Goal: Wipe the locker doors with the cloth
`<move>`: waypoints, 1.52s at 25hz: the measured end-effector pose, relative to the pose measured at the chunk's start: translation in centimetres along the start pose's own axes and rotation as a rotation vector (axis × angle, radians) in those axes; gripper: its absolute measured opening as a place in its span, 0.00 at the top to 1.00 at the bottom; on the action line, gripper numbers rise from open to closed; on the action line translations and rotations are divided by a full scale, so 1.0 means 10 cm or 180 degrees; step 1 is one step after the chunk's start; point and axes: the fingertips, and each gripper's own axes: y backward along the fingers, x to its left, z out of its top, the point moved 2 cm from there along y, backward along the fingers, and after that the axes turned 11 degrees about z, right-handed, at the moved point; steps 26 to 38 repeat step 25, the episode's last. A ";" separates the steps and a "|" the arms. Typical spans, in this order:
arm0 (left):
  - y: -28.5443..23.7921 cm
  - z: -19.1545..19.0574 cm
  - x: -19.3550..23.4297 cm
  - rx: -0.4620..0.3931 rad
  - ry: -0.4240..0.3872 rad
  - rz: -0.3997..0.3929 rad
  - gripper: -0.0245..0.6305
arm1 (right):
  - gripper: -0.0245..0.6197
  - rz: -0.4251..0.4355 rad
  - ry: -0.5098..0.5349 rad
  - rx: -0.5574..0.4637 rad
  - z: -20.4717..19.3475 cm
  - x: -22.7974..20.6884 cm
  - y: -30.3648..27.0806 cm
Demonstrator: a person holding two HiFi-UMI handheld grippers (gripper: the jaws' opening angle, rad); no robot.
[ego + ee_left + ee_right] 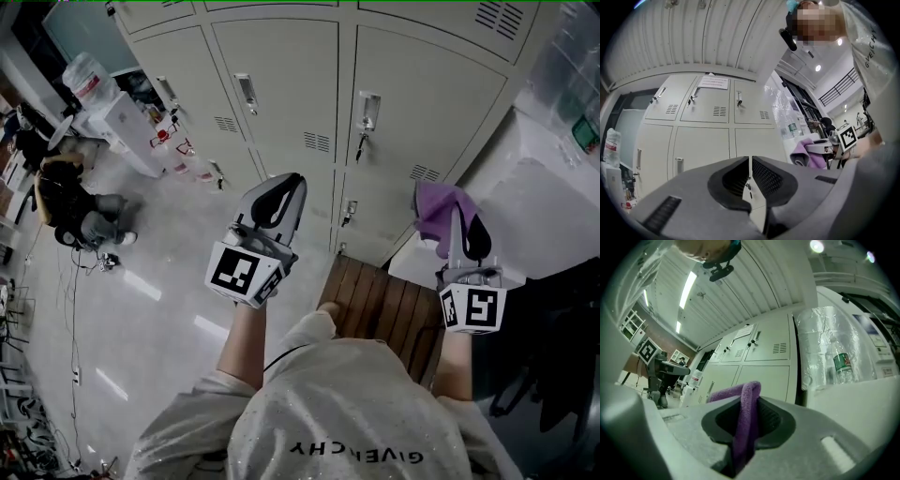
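Pale grey locker doors stand ahead of me, also seen in the left gripper view as locker doors and in the right gripper view as locker doors. My right gripper is shut on a purple cloth, short of the lockers' right end. The folded cloth runs up between the right gripper's jaws and hangs over to the left. My left gripper is held up in front of the lower middle doors, apart from them. The left gripper is shut with nothing in it.
A slatted wooden stool stands below me against the lockers. A white cabinet with plastic-wrapped bottles flanks the lockers on the right. A water dispenser and a seated person are at far left.
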 end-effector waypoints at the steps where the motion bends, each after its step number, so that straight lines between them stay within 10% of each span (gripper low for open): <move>1: 0.01 0.00 0.00 0.0001 -0.0012 0.0006 0.93 | 0.88 0.0006 -0.0008 0.0002 -0.01 0.01 0.02; 38: 0.20 -0.08 -0.05 0.0097 -0.0185 -0.0061 0.96 | 0.88 0.0108 -0.0191 0.0115 -0.18 0.19 0.39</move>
